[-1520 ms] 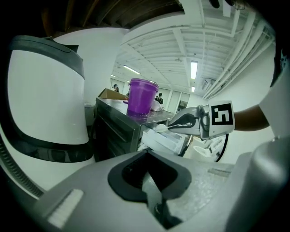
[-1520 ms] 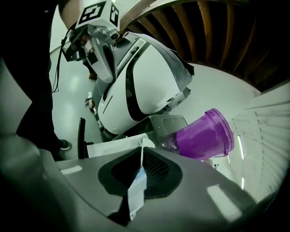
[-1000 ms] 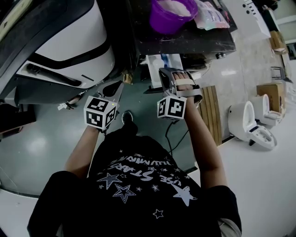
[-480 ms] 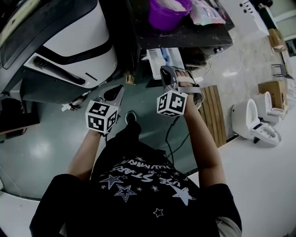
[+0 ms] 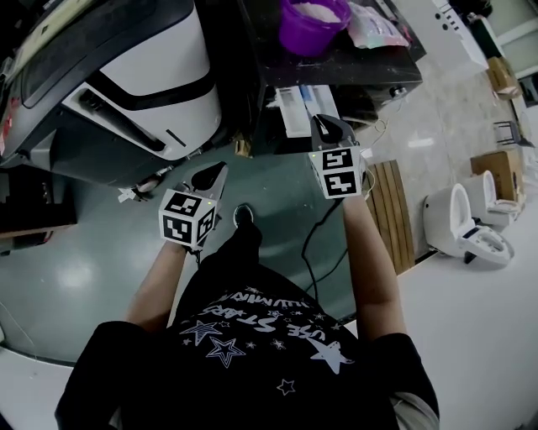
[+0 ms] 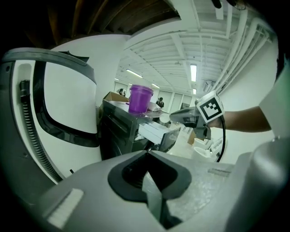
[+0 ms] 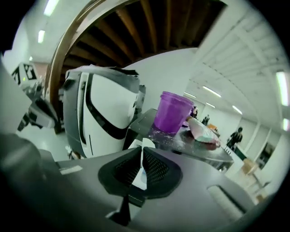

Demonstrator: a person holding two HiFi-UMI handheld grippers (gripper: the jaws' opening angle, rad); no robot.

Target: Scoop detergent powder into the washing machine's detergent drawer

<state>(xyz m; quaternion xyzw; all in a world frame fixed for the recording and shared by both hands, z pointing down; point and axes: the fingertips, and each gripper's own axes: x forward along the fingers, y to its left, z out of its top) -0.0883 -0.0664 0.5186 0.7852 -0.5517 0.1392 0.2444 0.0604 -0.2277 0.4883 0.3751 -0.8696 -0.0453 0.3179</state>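
Both tools are in the air in front of the person, and both are empty. The left tool point(image 5: 216, 171) has its two jaws pressed together with nothing between them. The right tool point(image 5: 324, 125) has its jaws together too. Only a thin white line shows between them, and I cannot tell what that line is.

The purple tub point(image 5: 307, 28) with white powder point(image 5: 316, 10) in it stands on top of a dark machine point(image 5: 252, 67), ahead of the right tool and a bit higher. A soft bag point(image 5: 379, 24) lies just beside the tub on its far side from the left tool. The white drawer point(image 5: 296, 110) sticks out of the dark machine, right in front of the right tool's tip and below the tub. A big white machine point(image 5: 151, 76) stands ahead of the left tool.

I think no powder has been scooped yet. I see no scoop anywhere.

Things could go wrong from here. The tub sits close to the edge above the drawer, so a bump from a closed tool could tip it and spill powder on the floor point(image 5: 84, 252). Some powder looks spilled around the tub already. The black cable point(image 5: 314, 243) under the right arm could snag and jerk the tool
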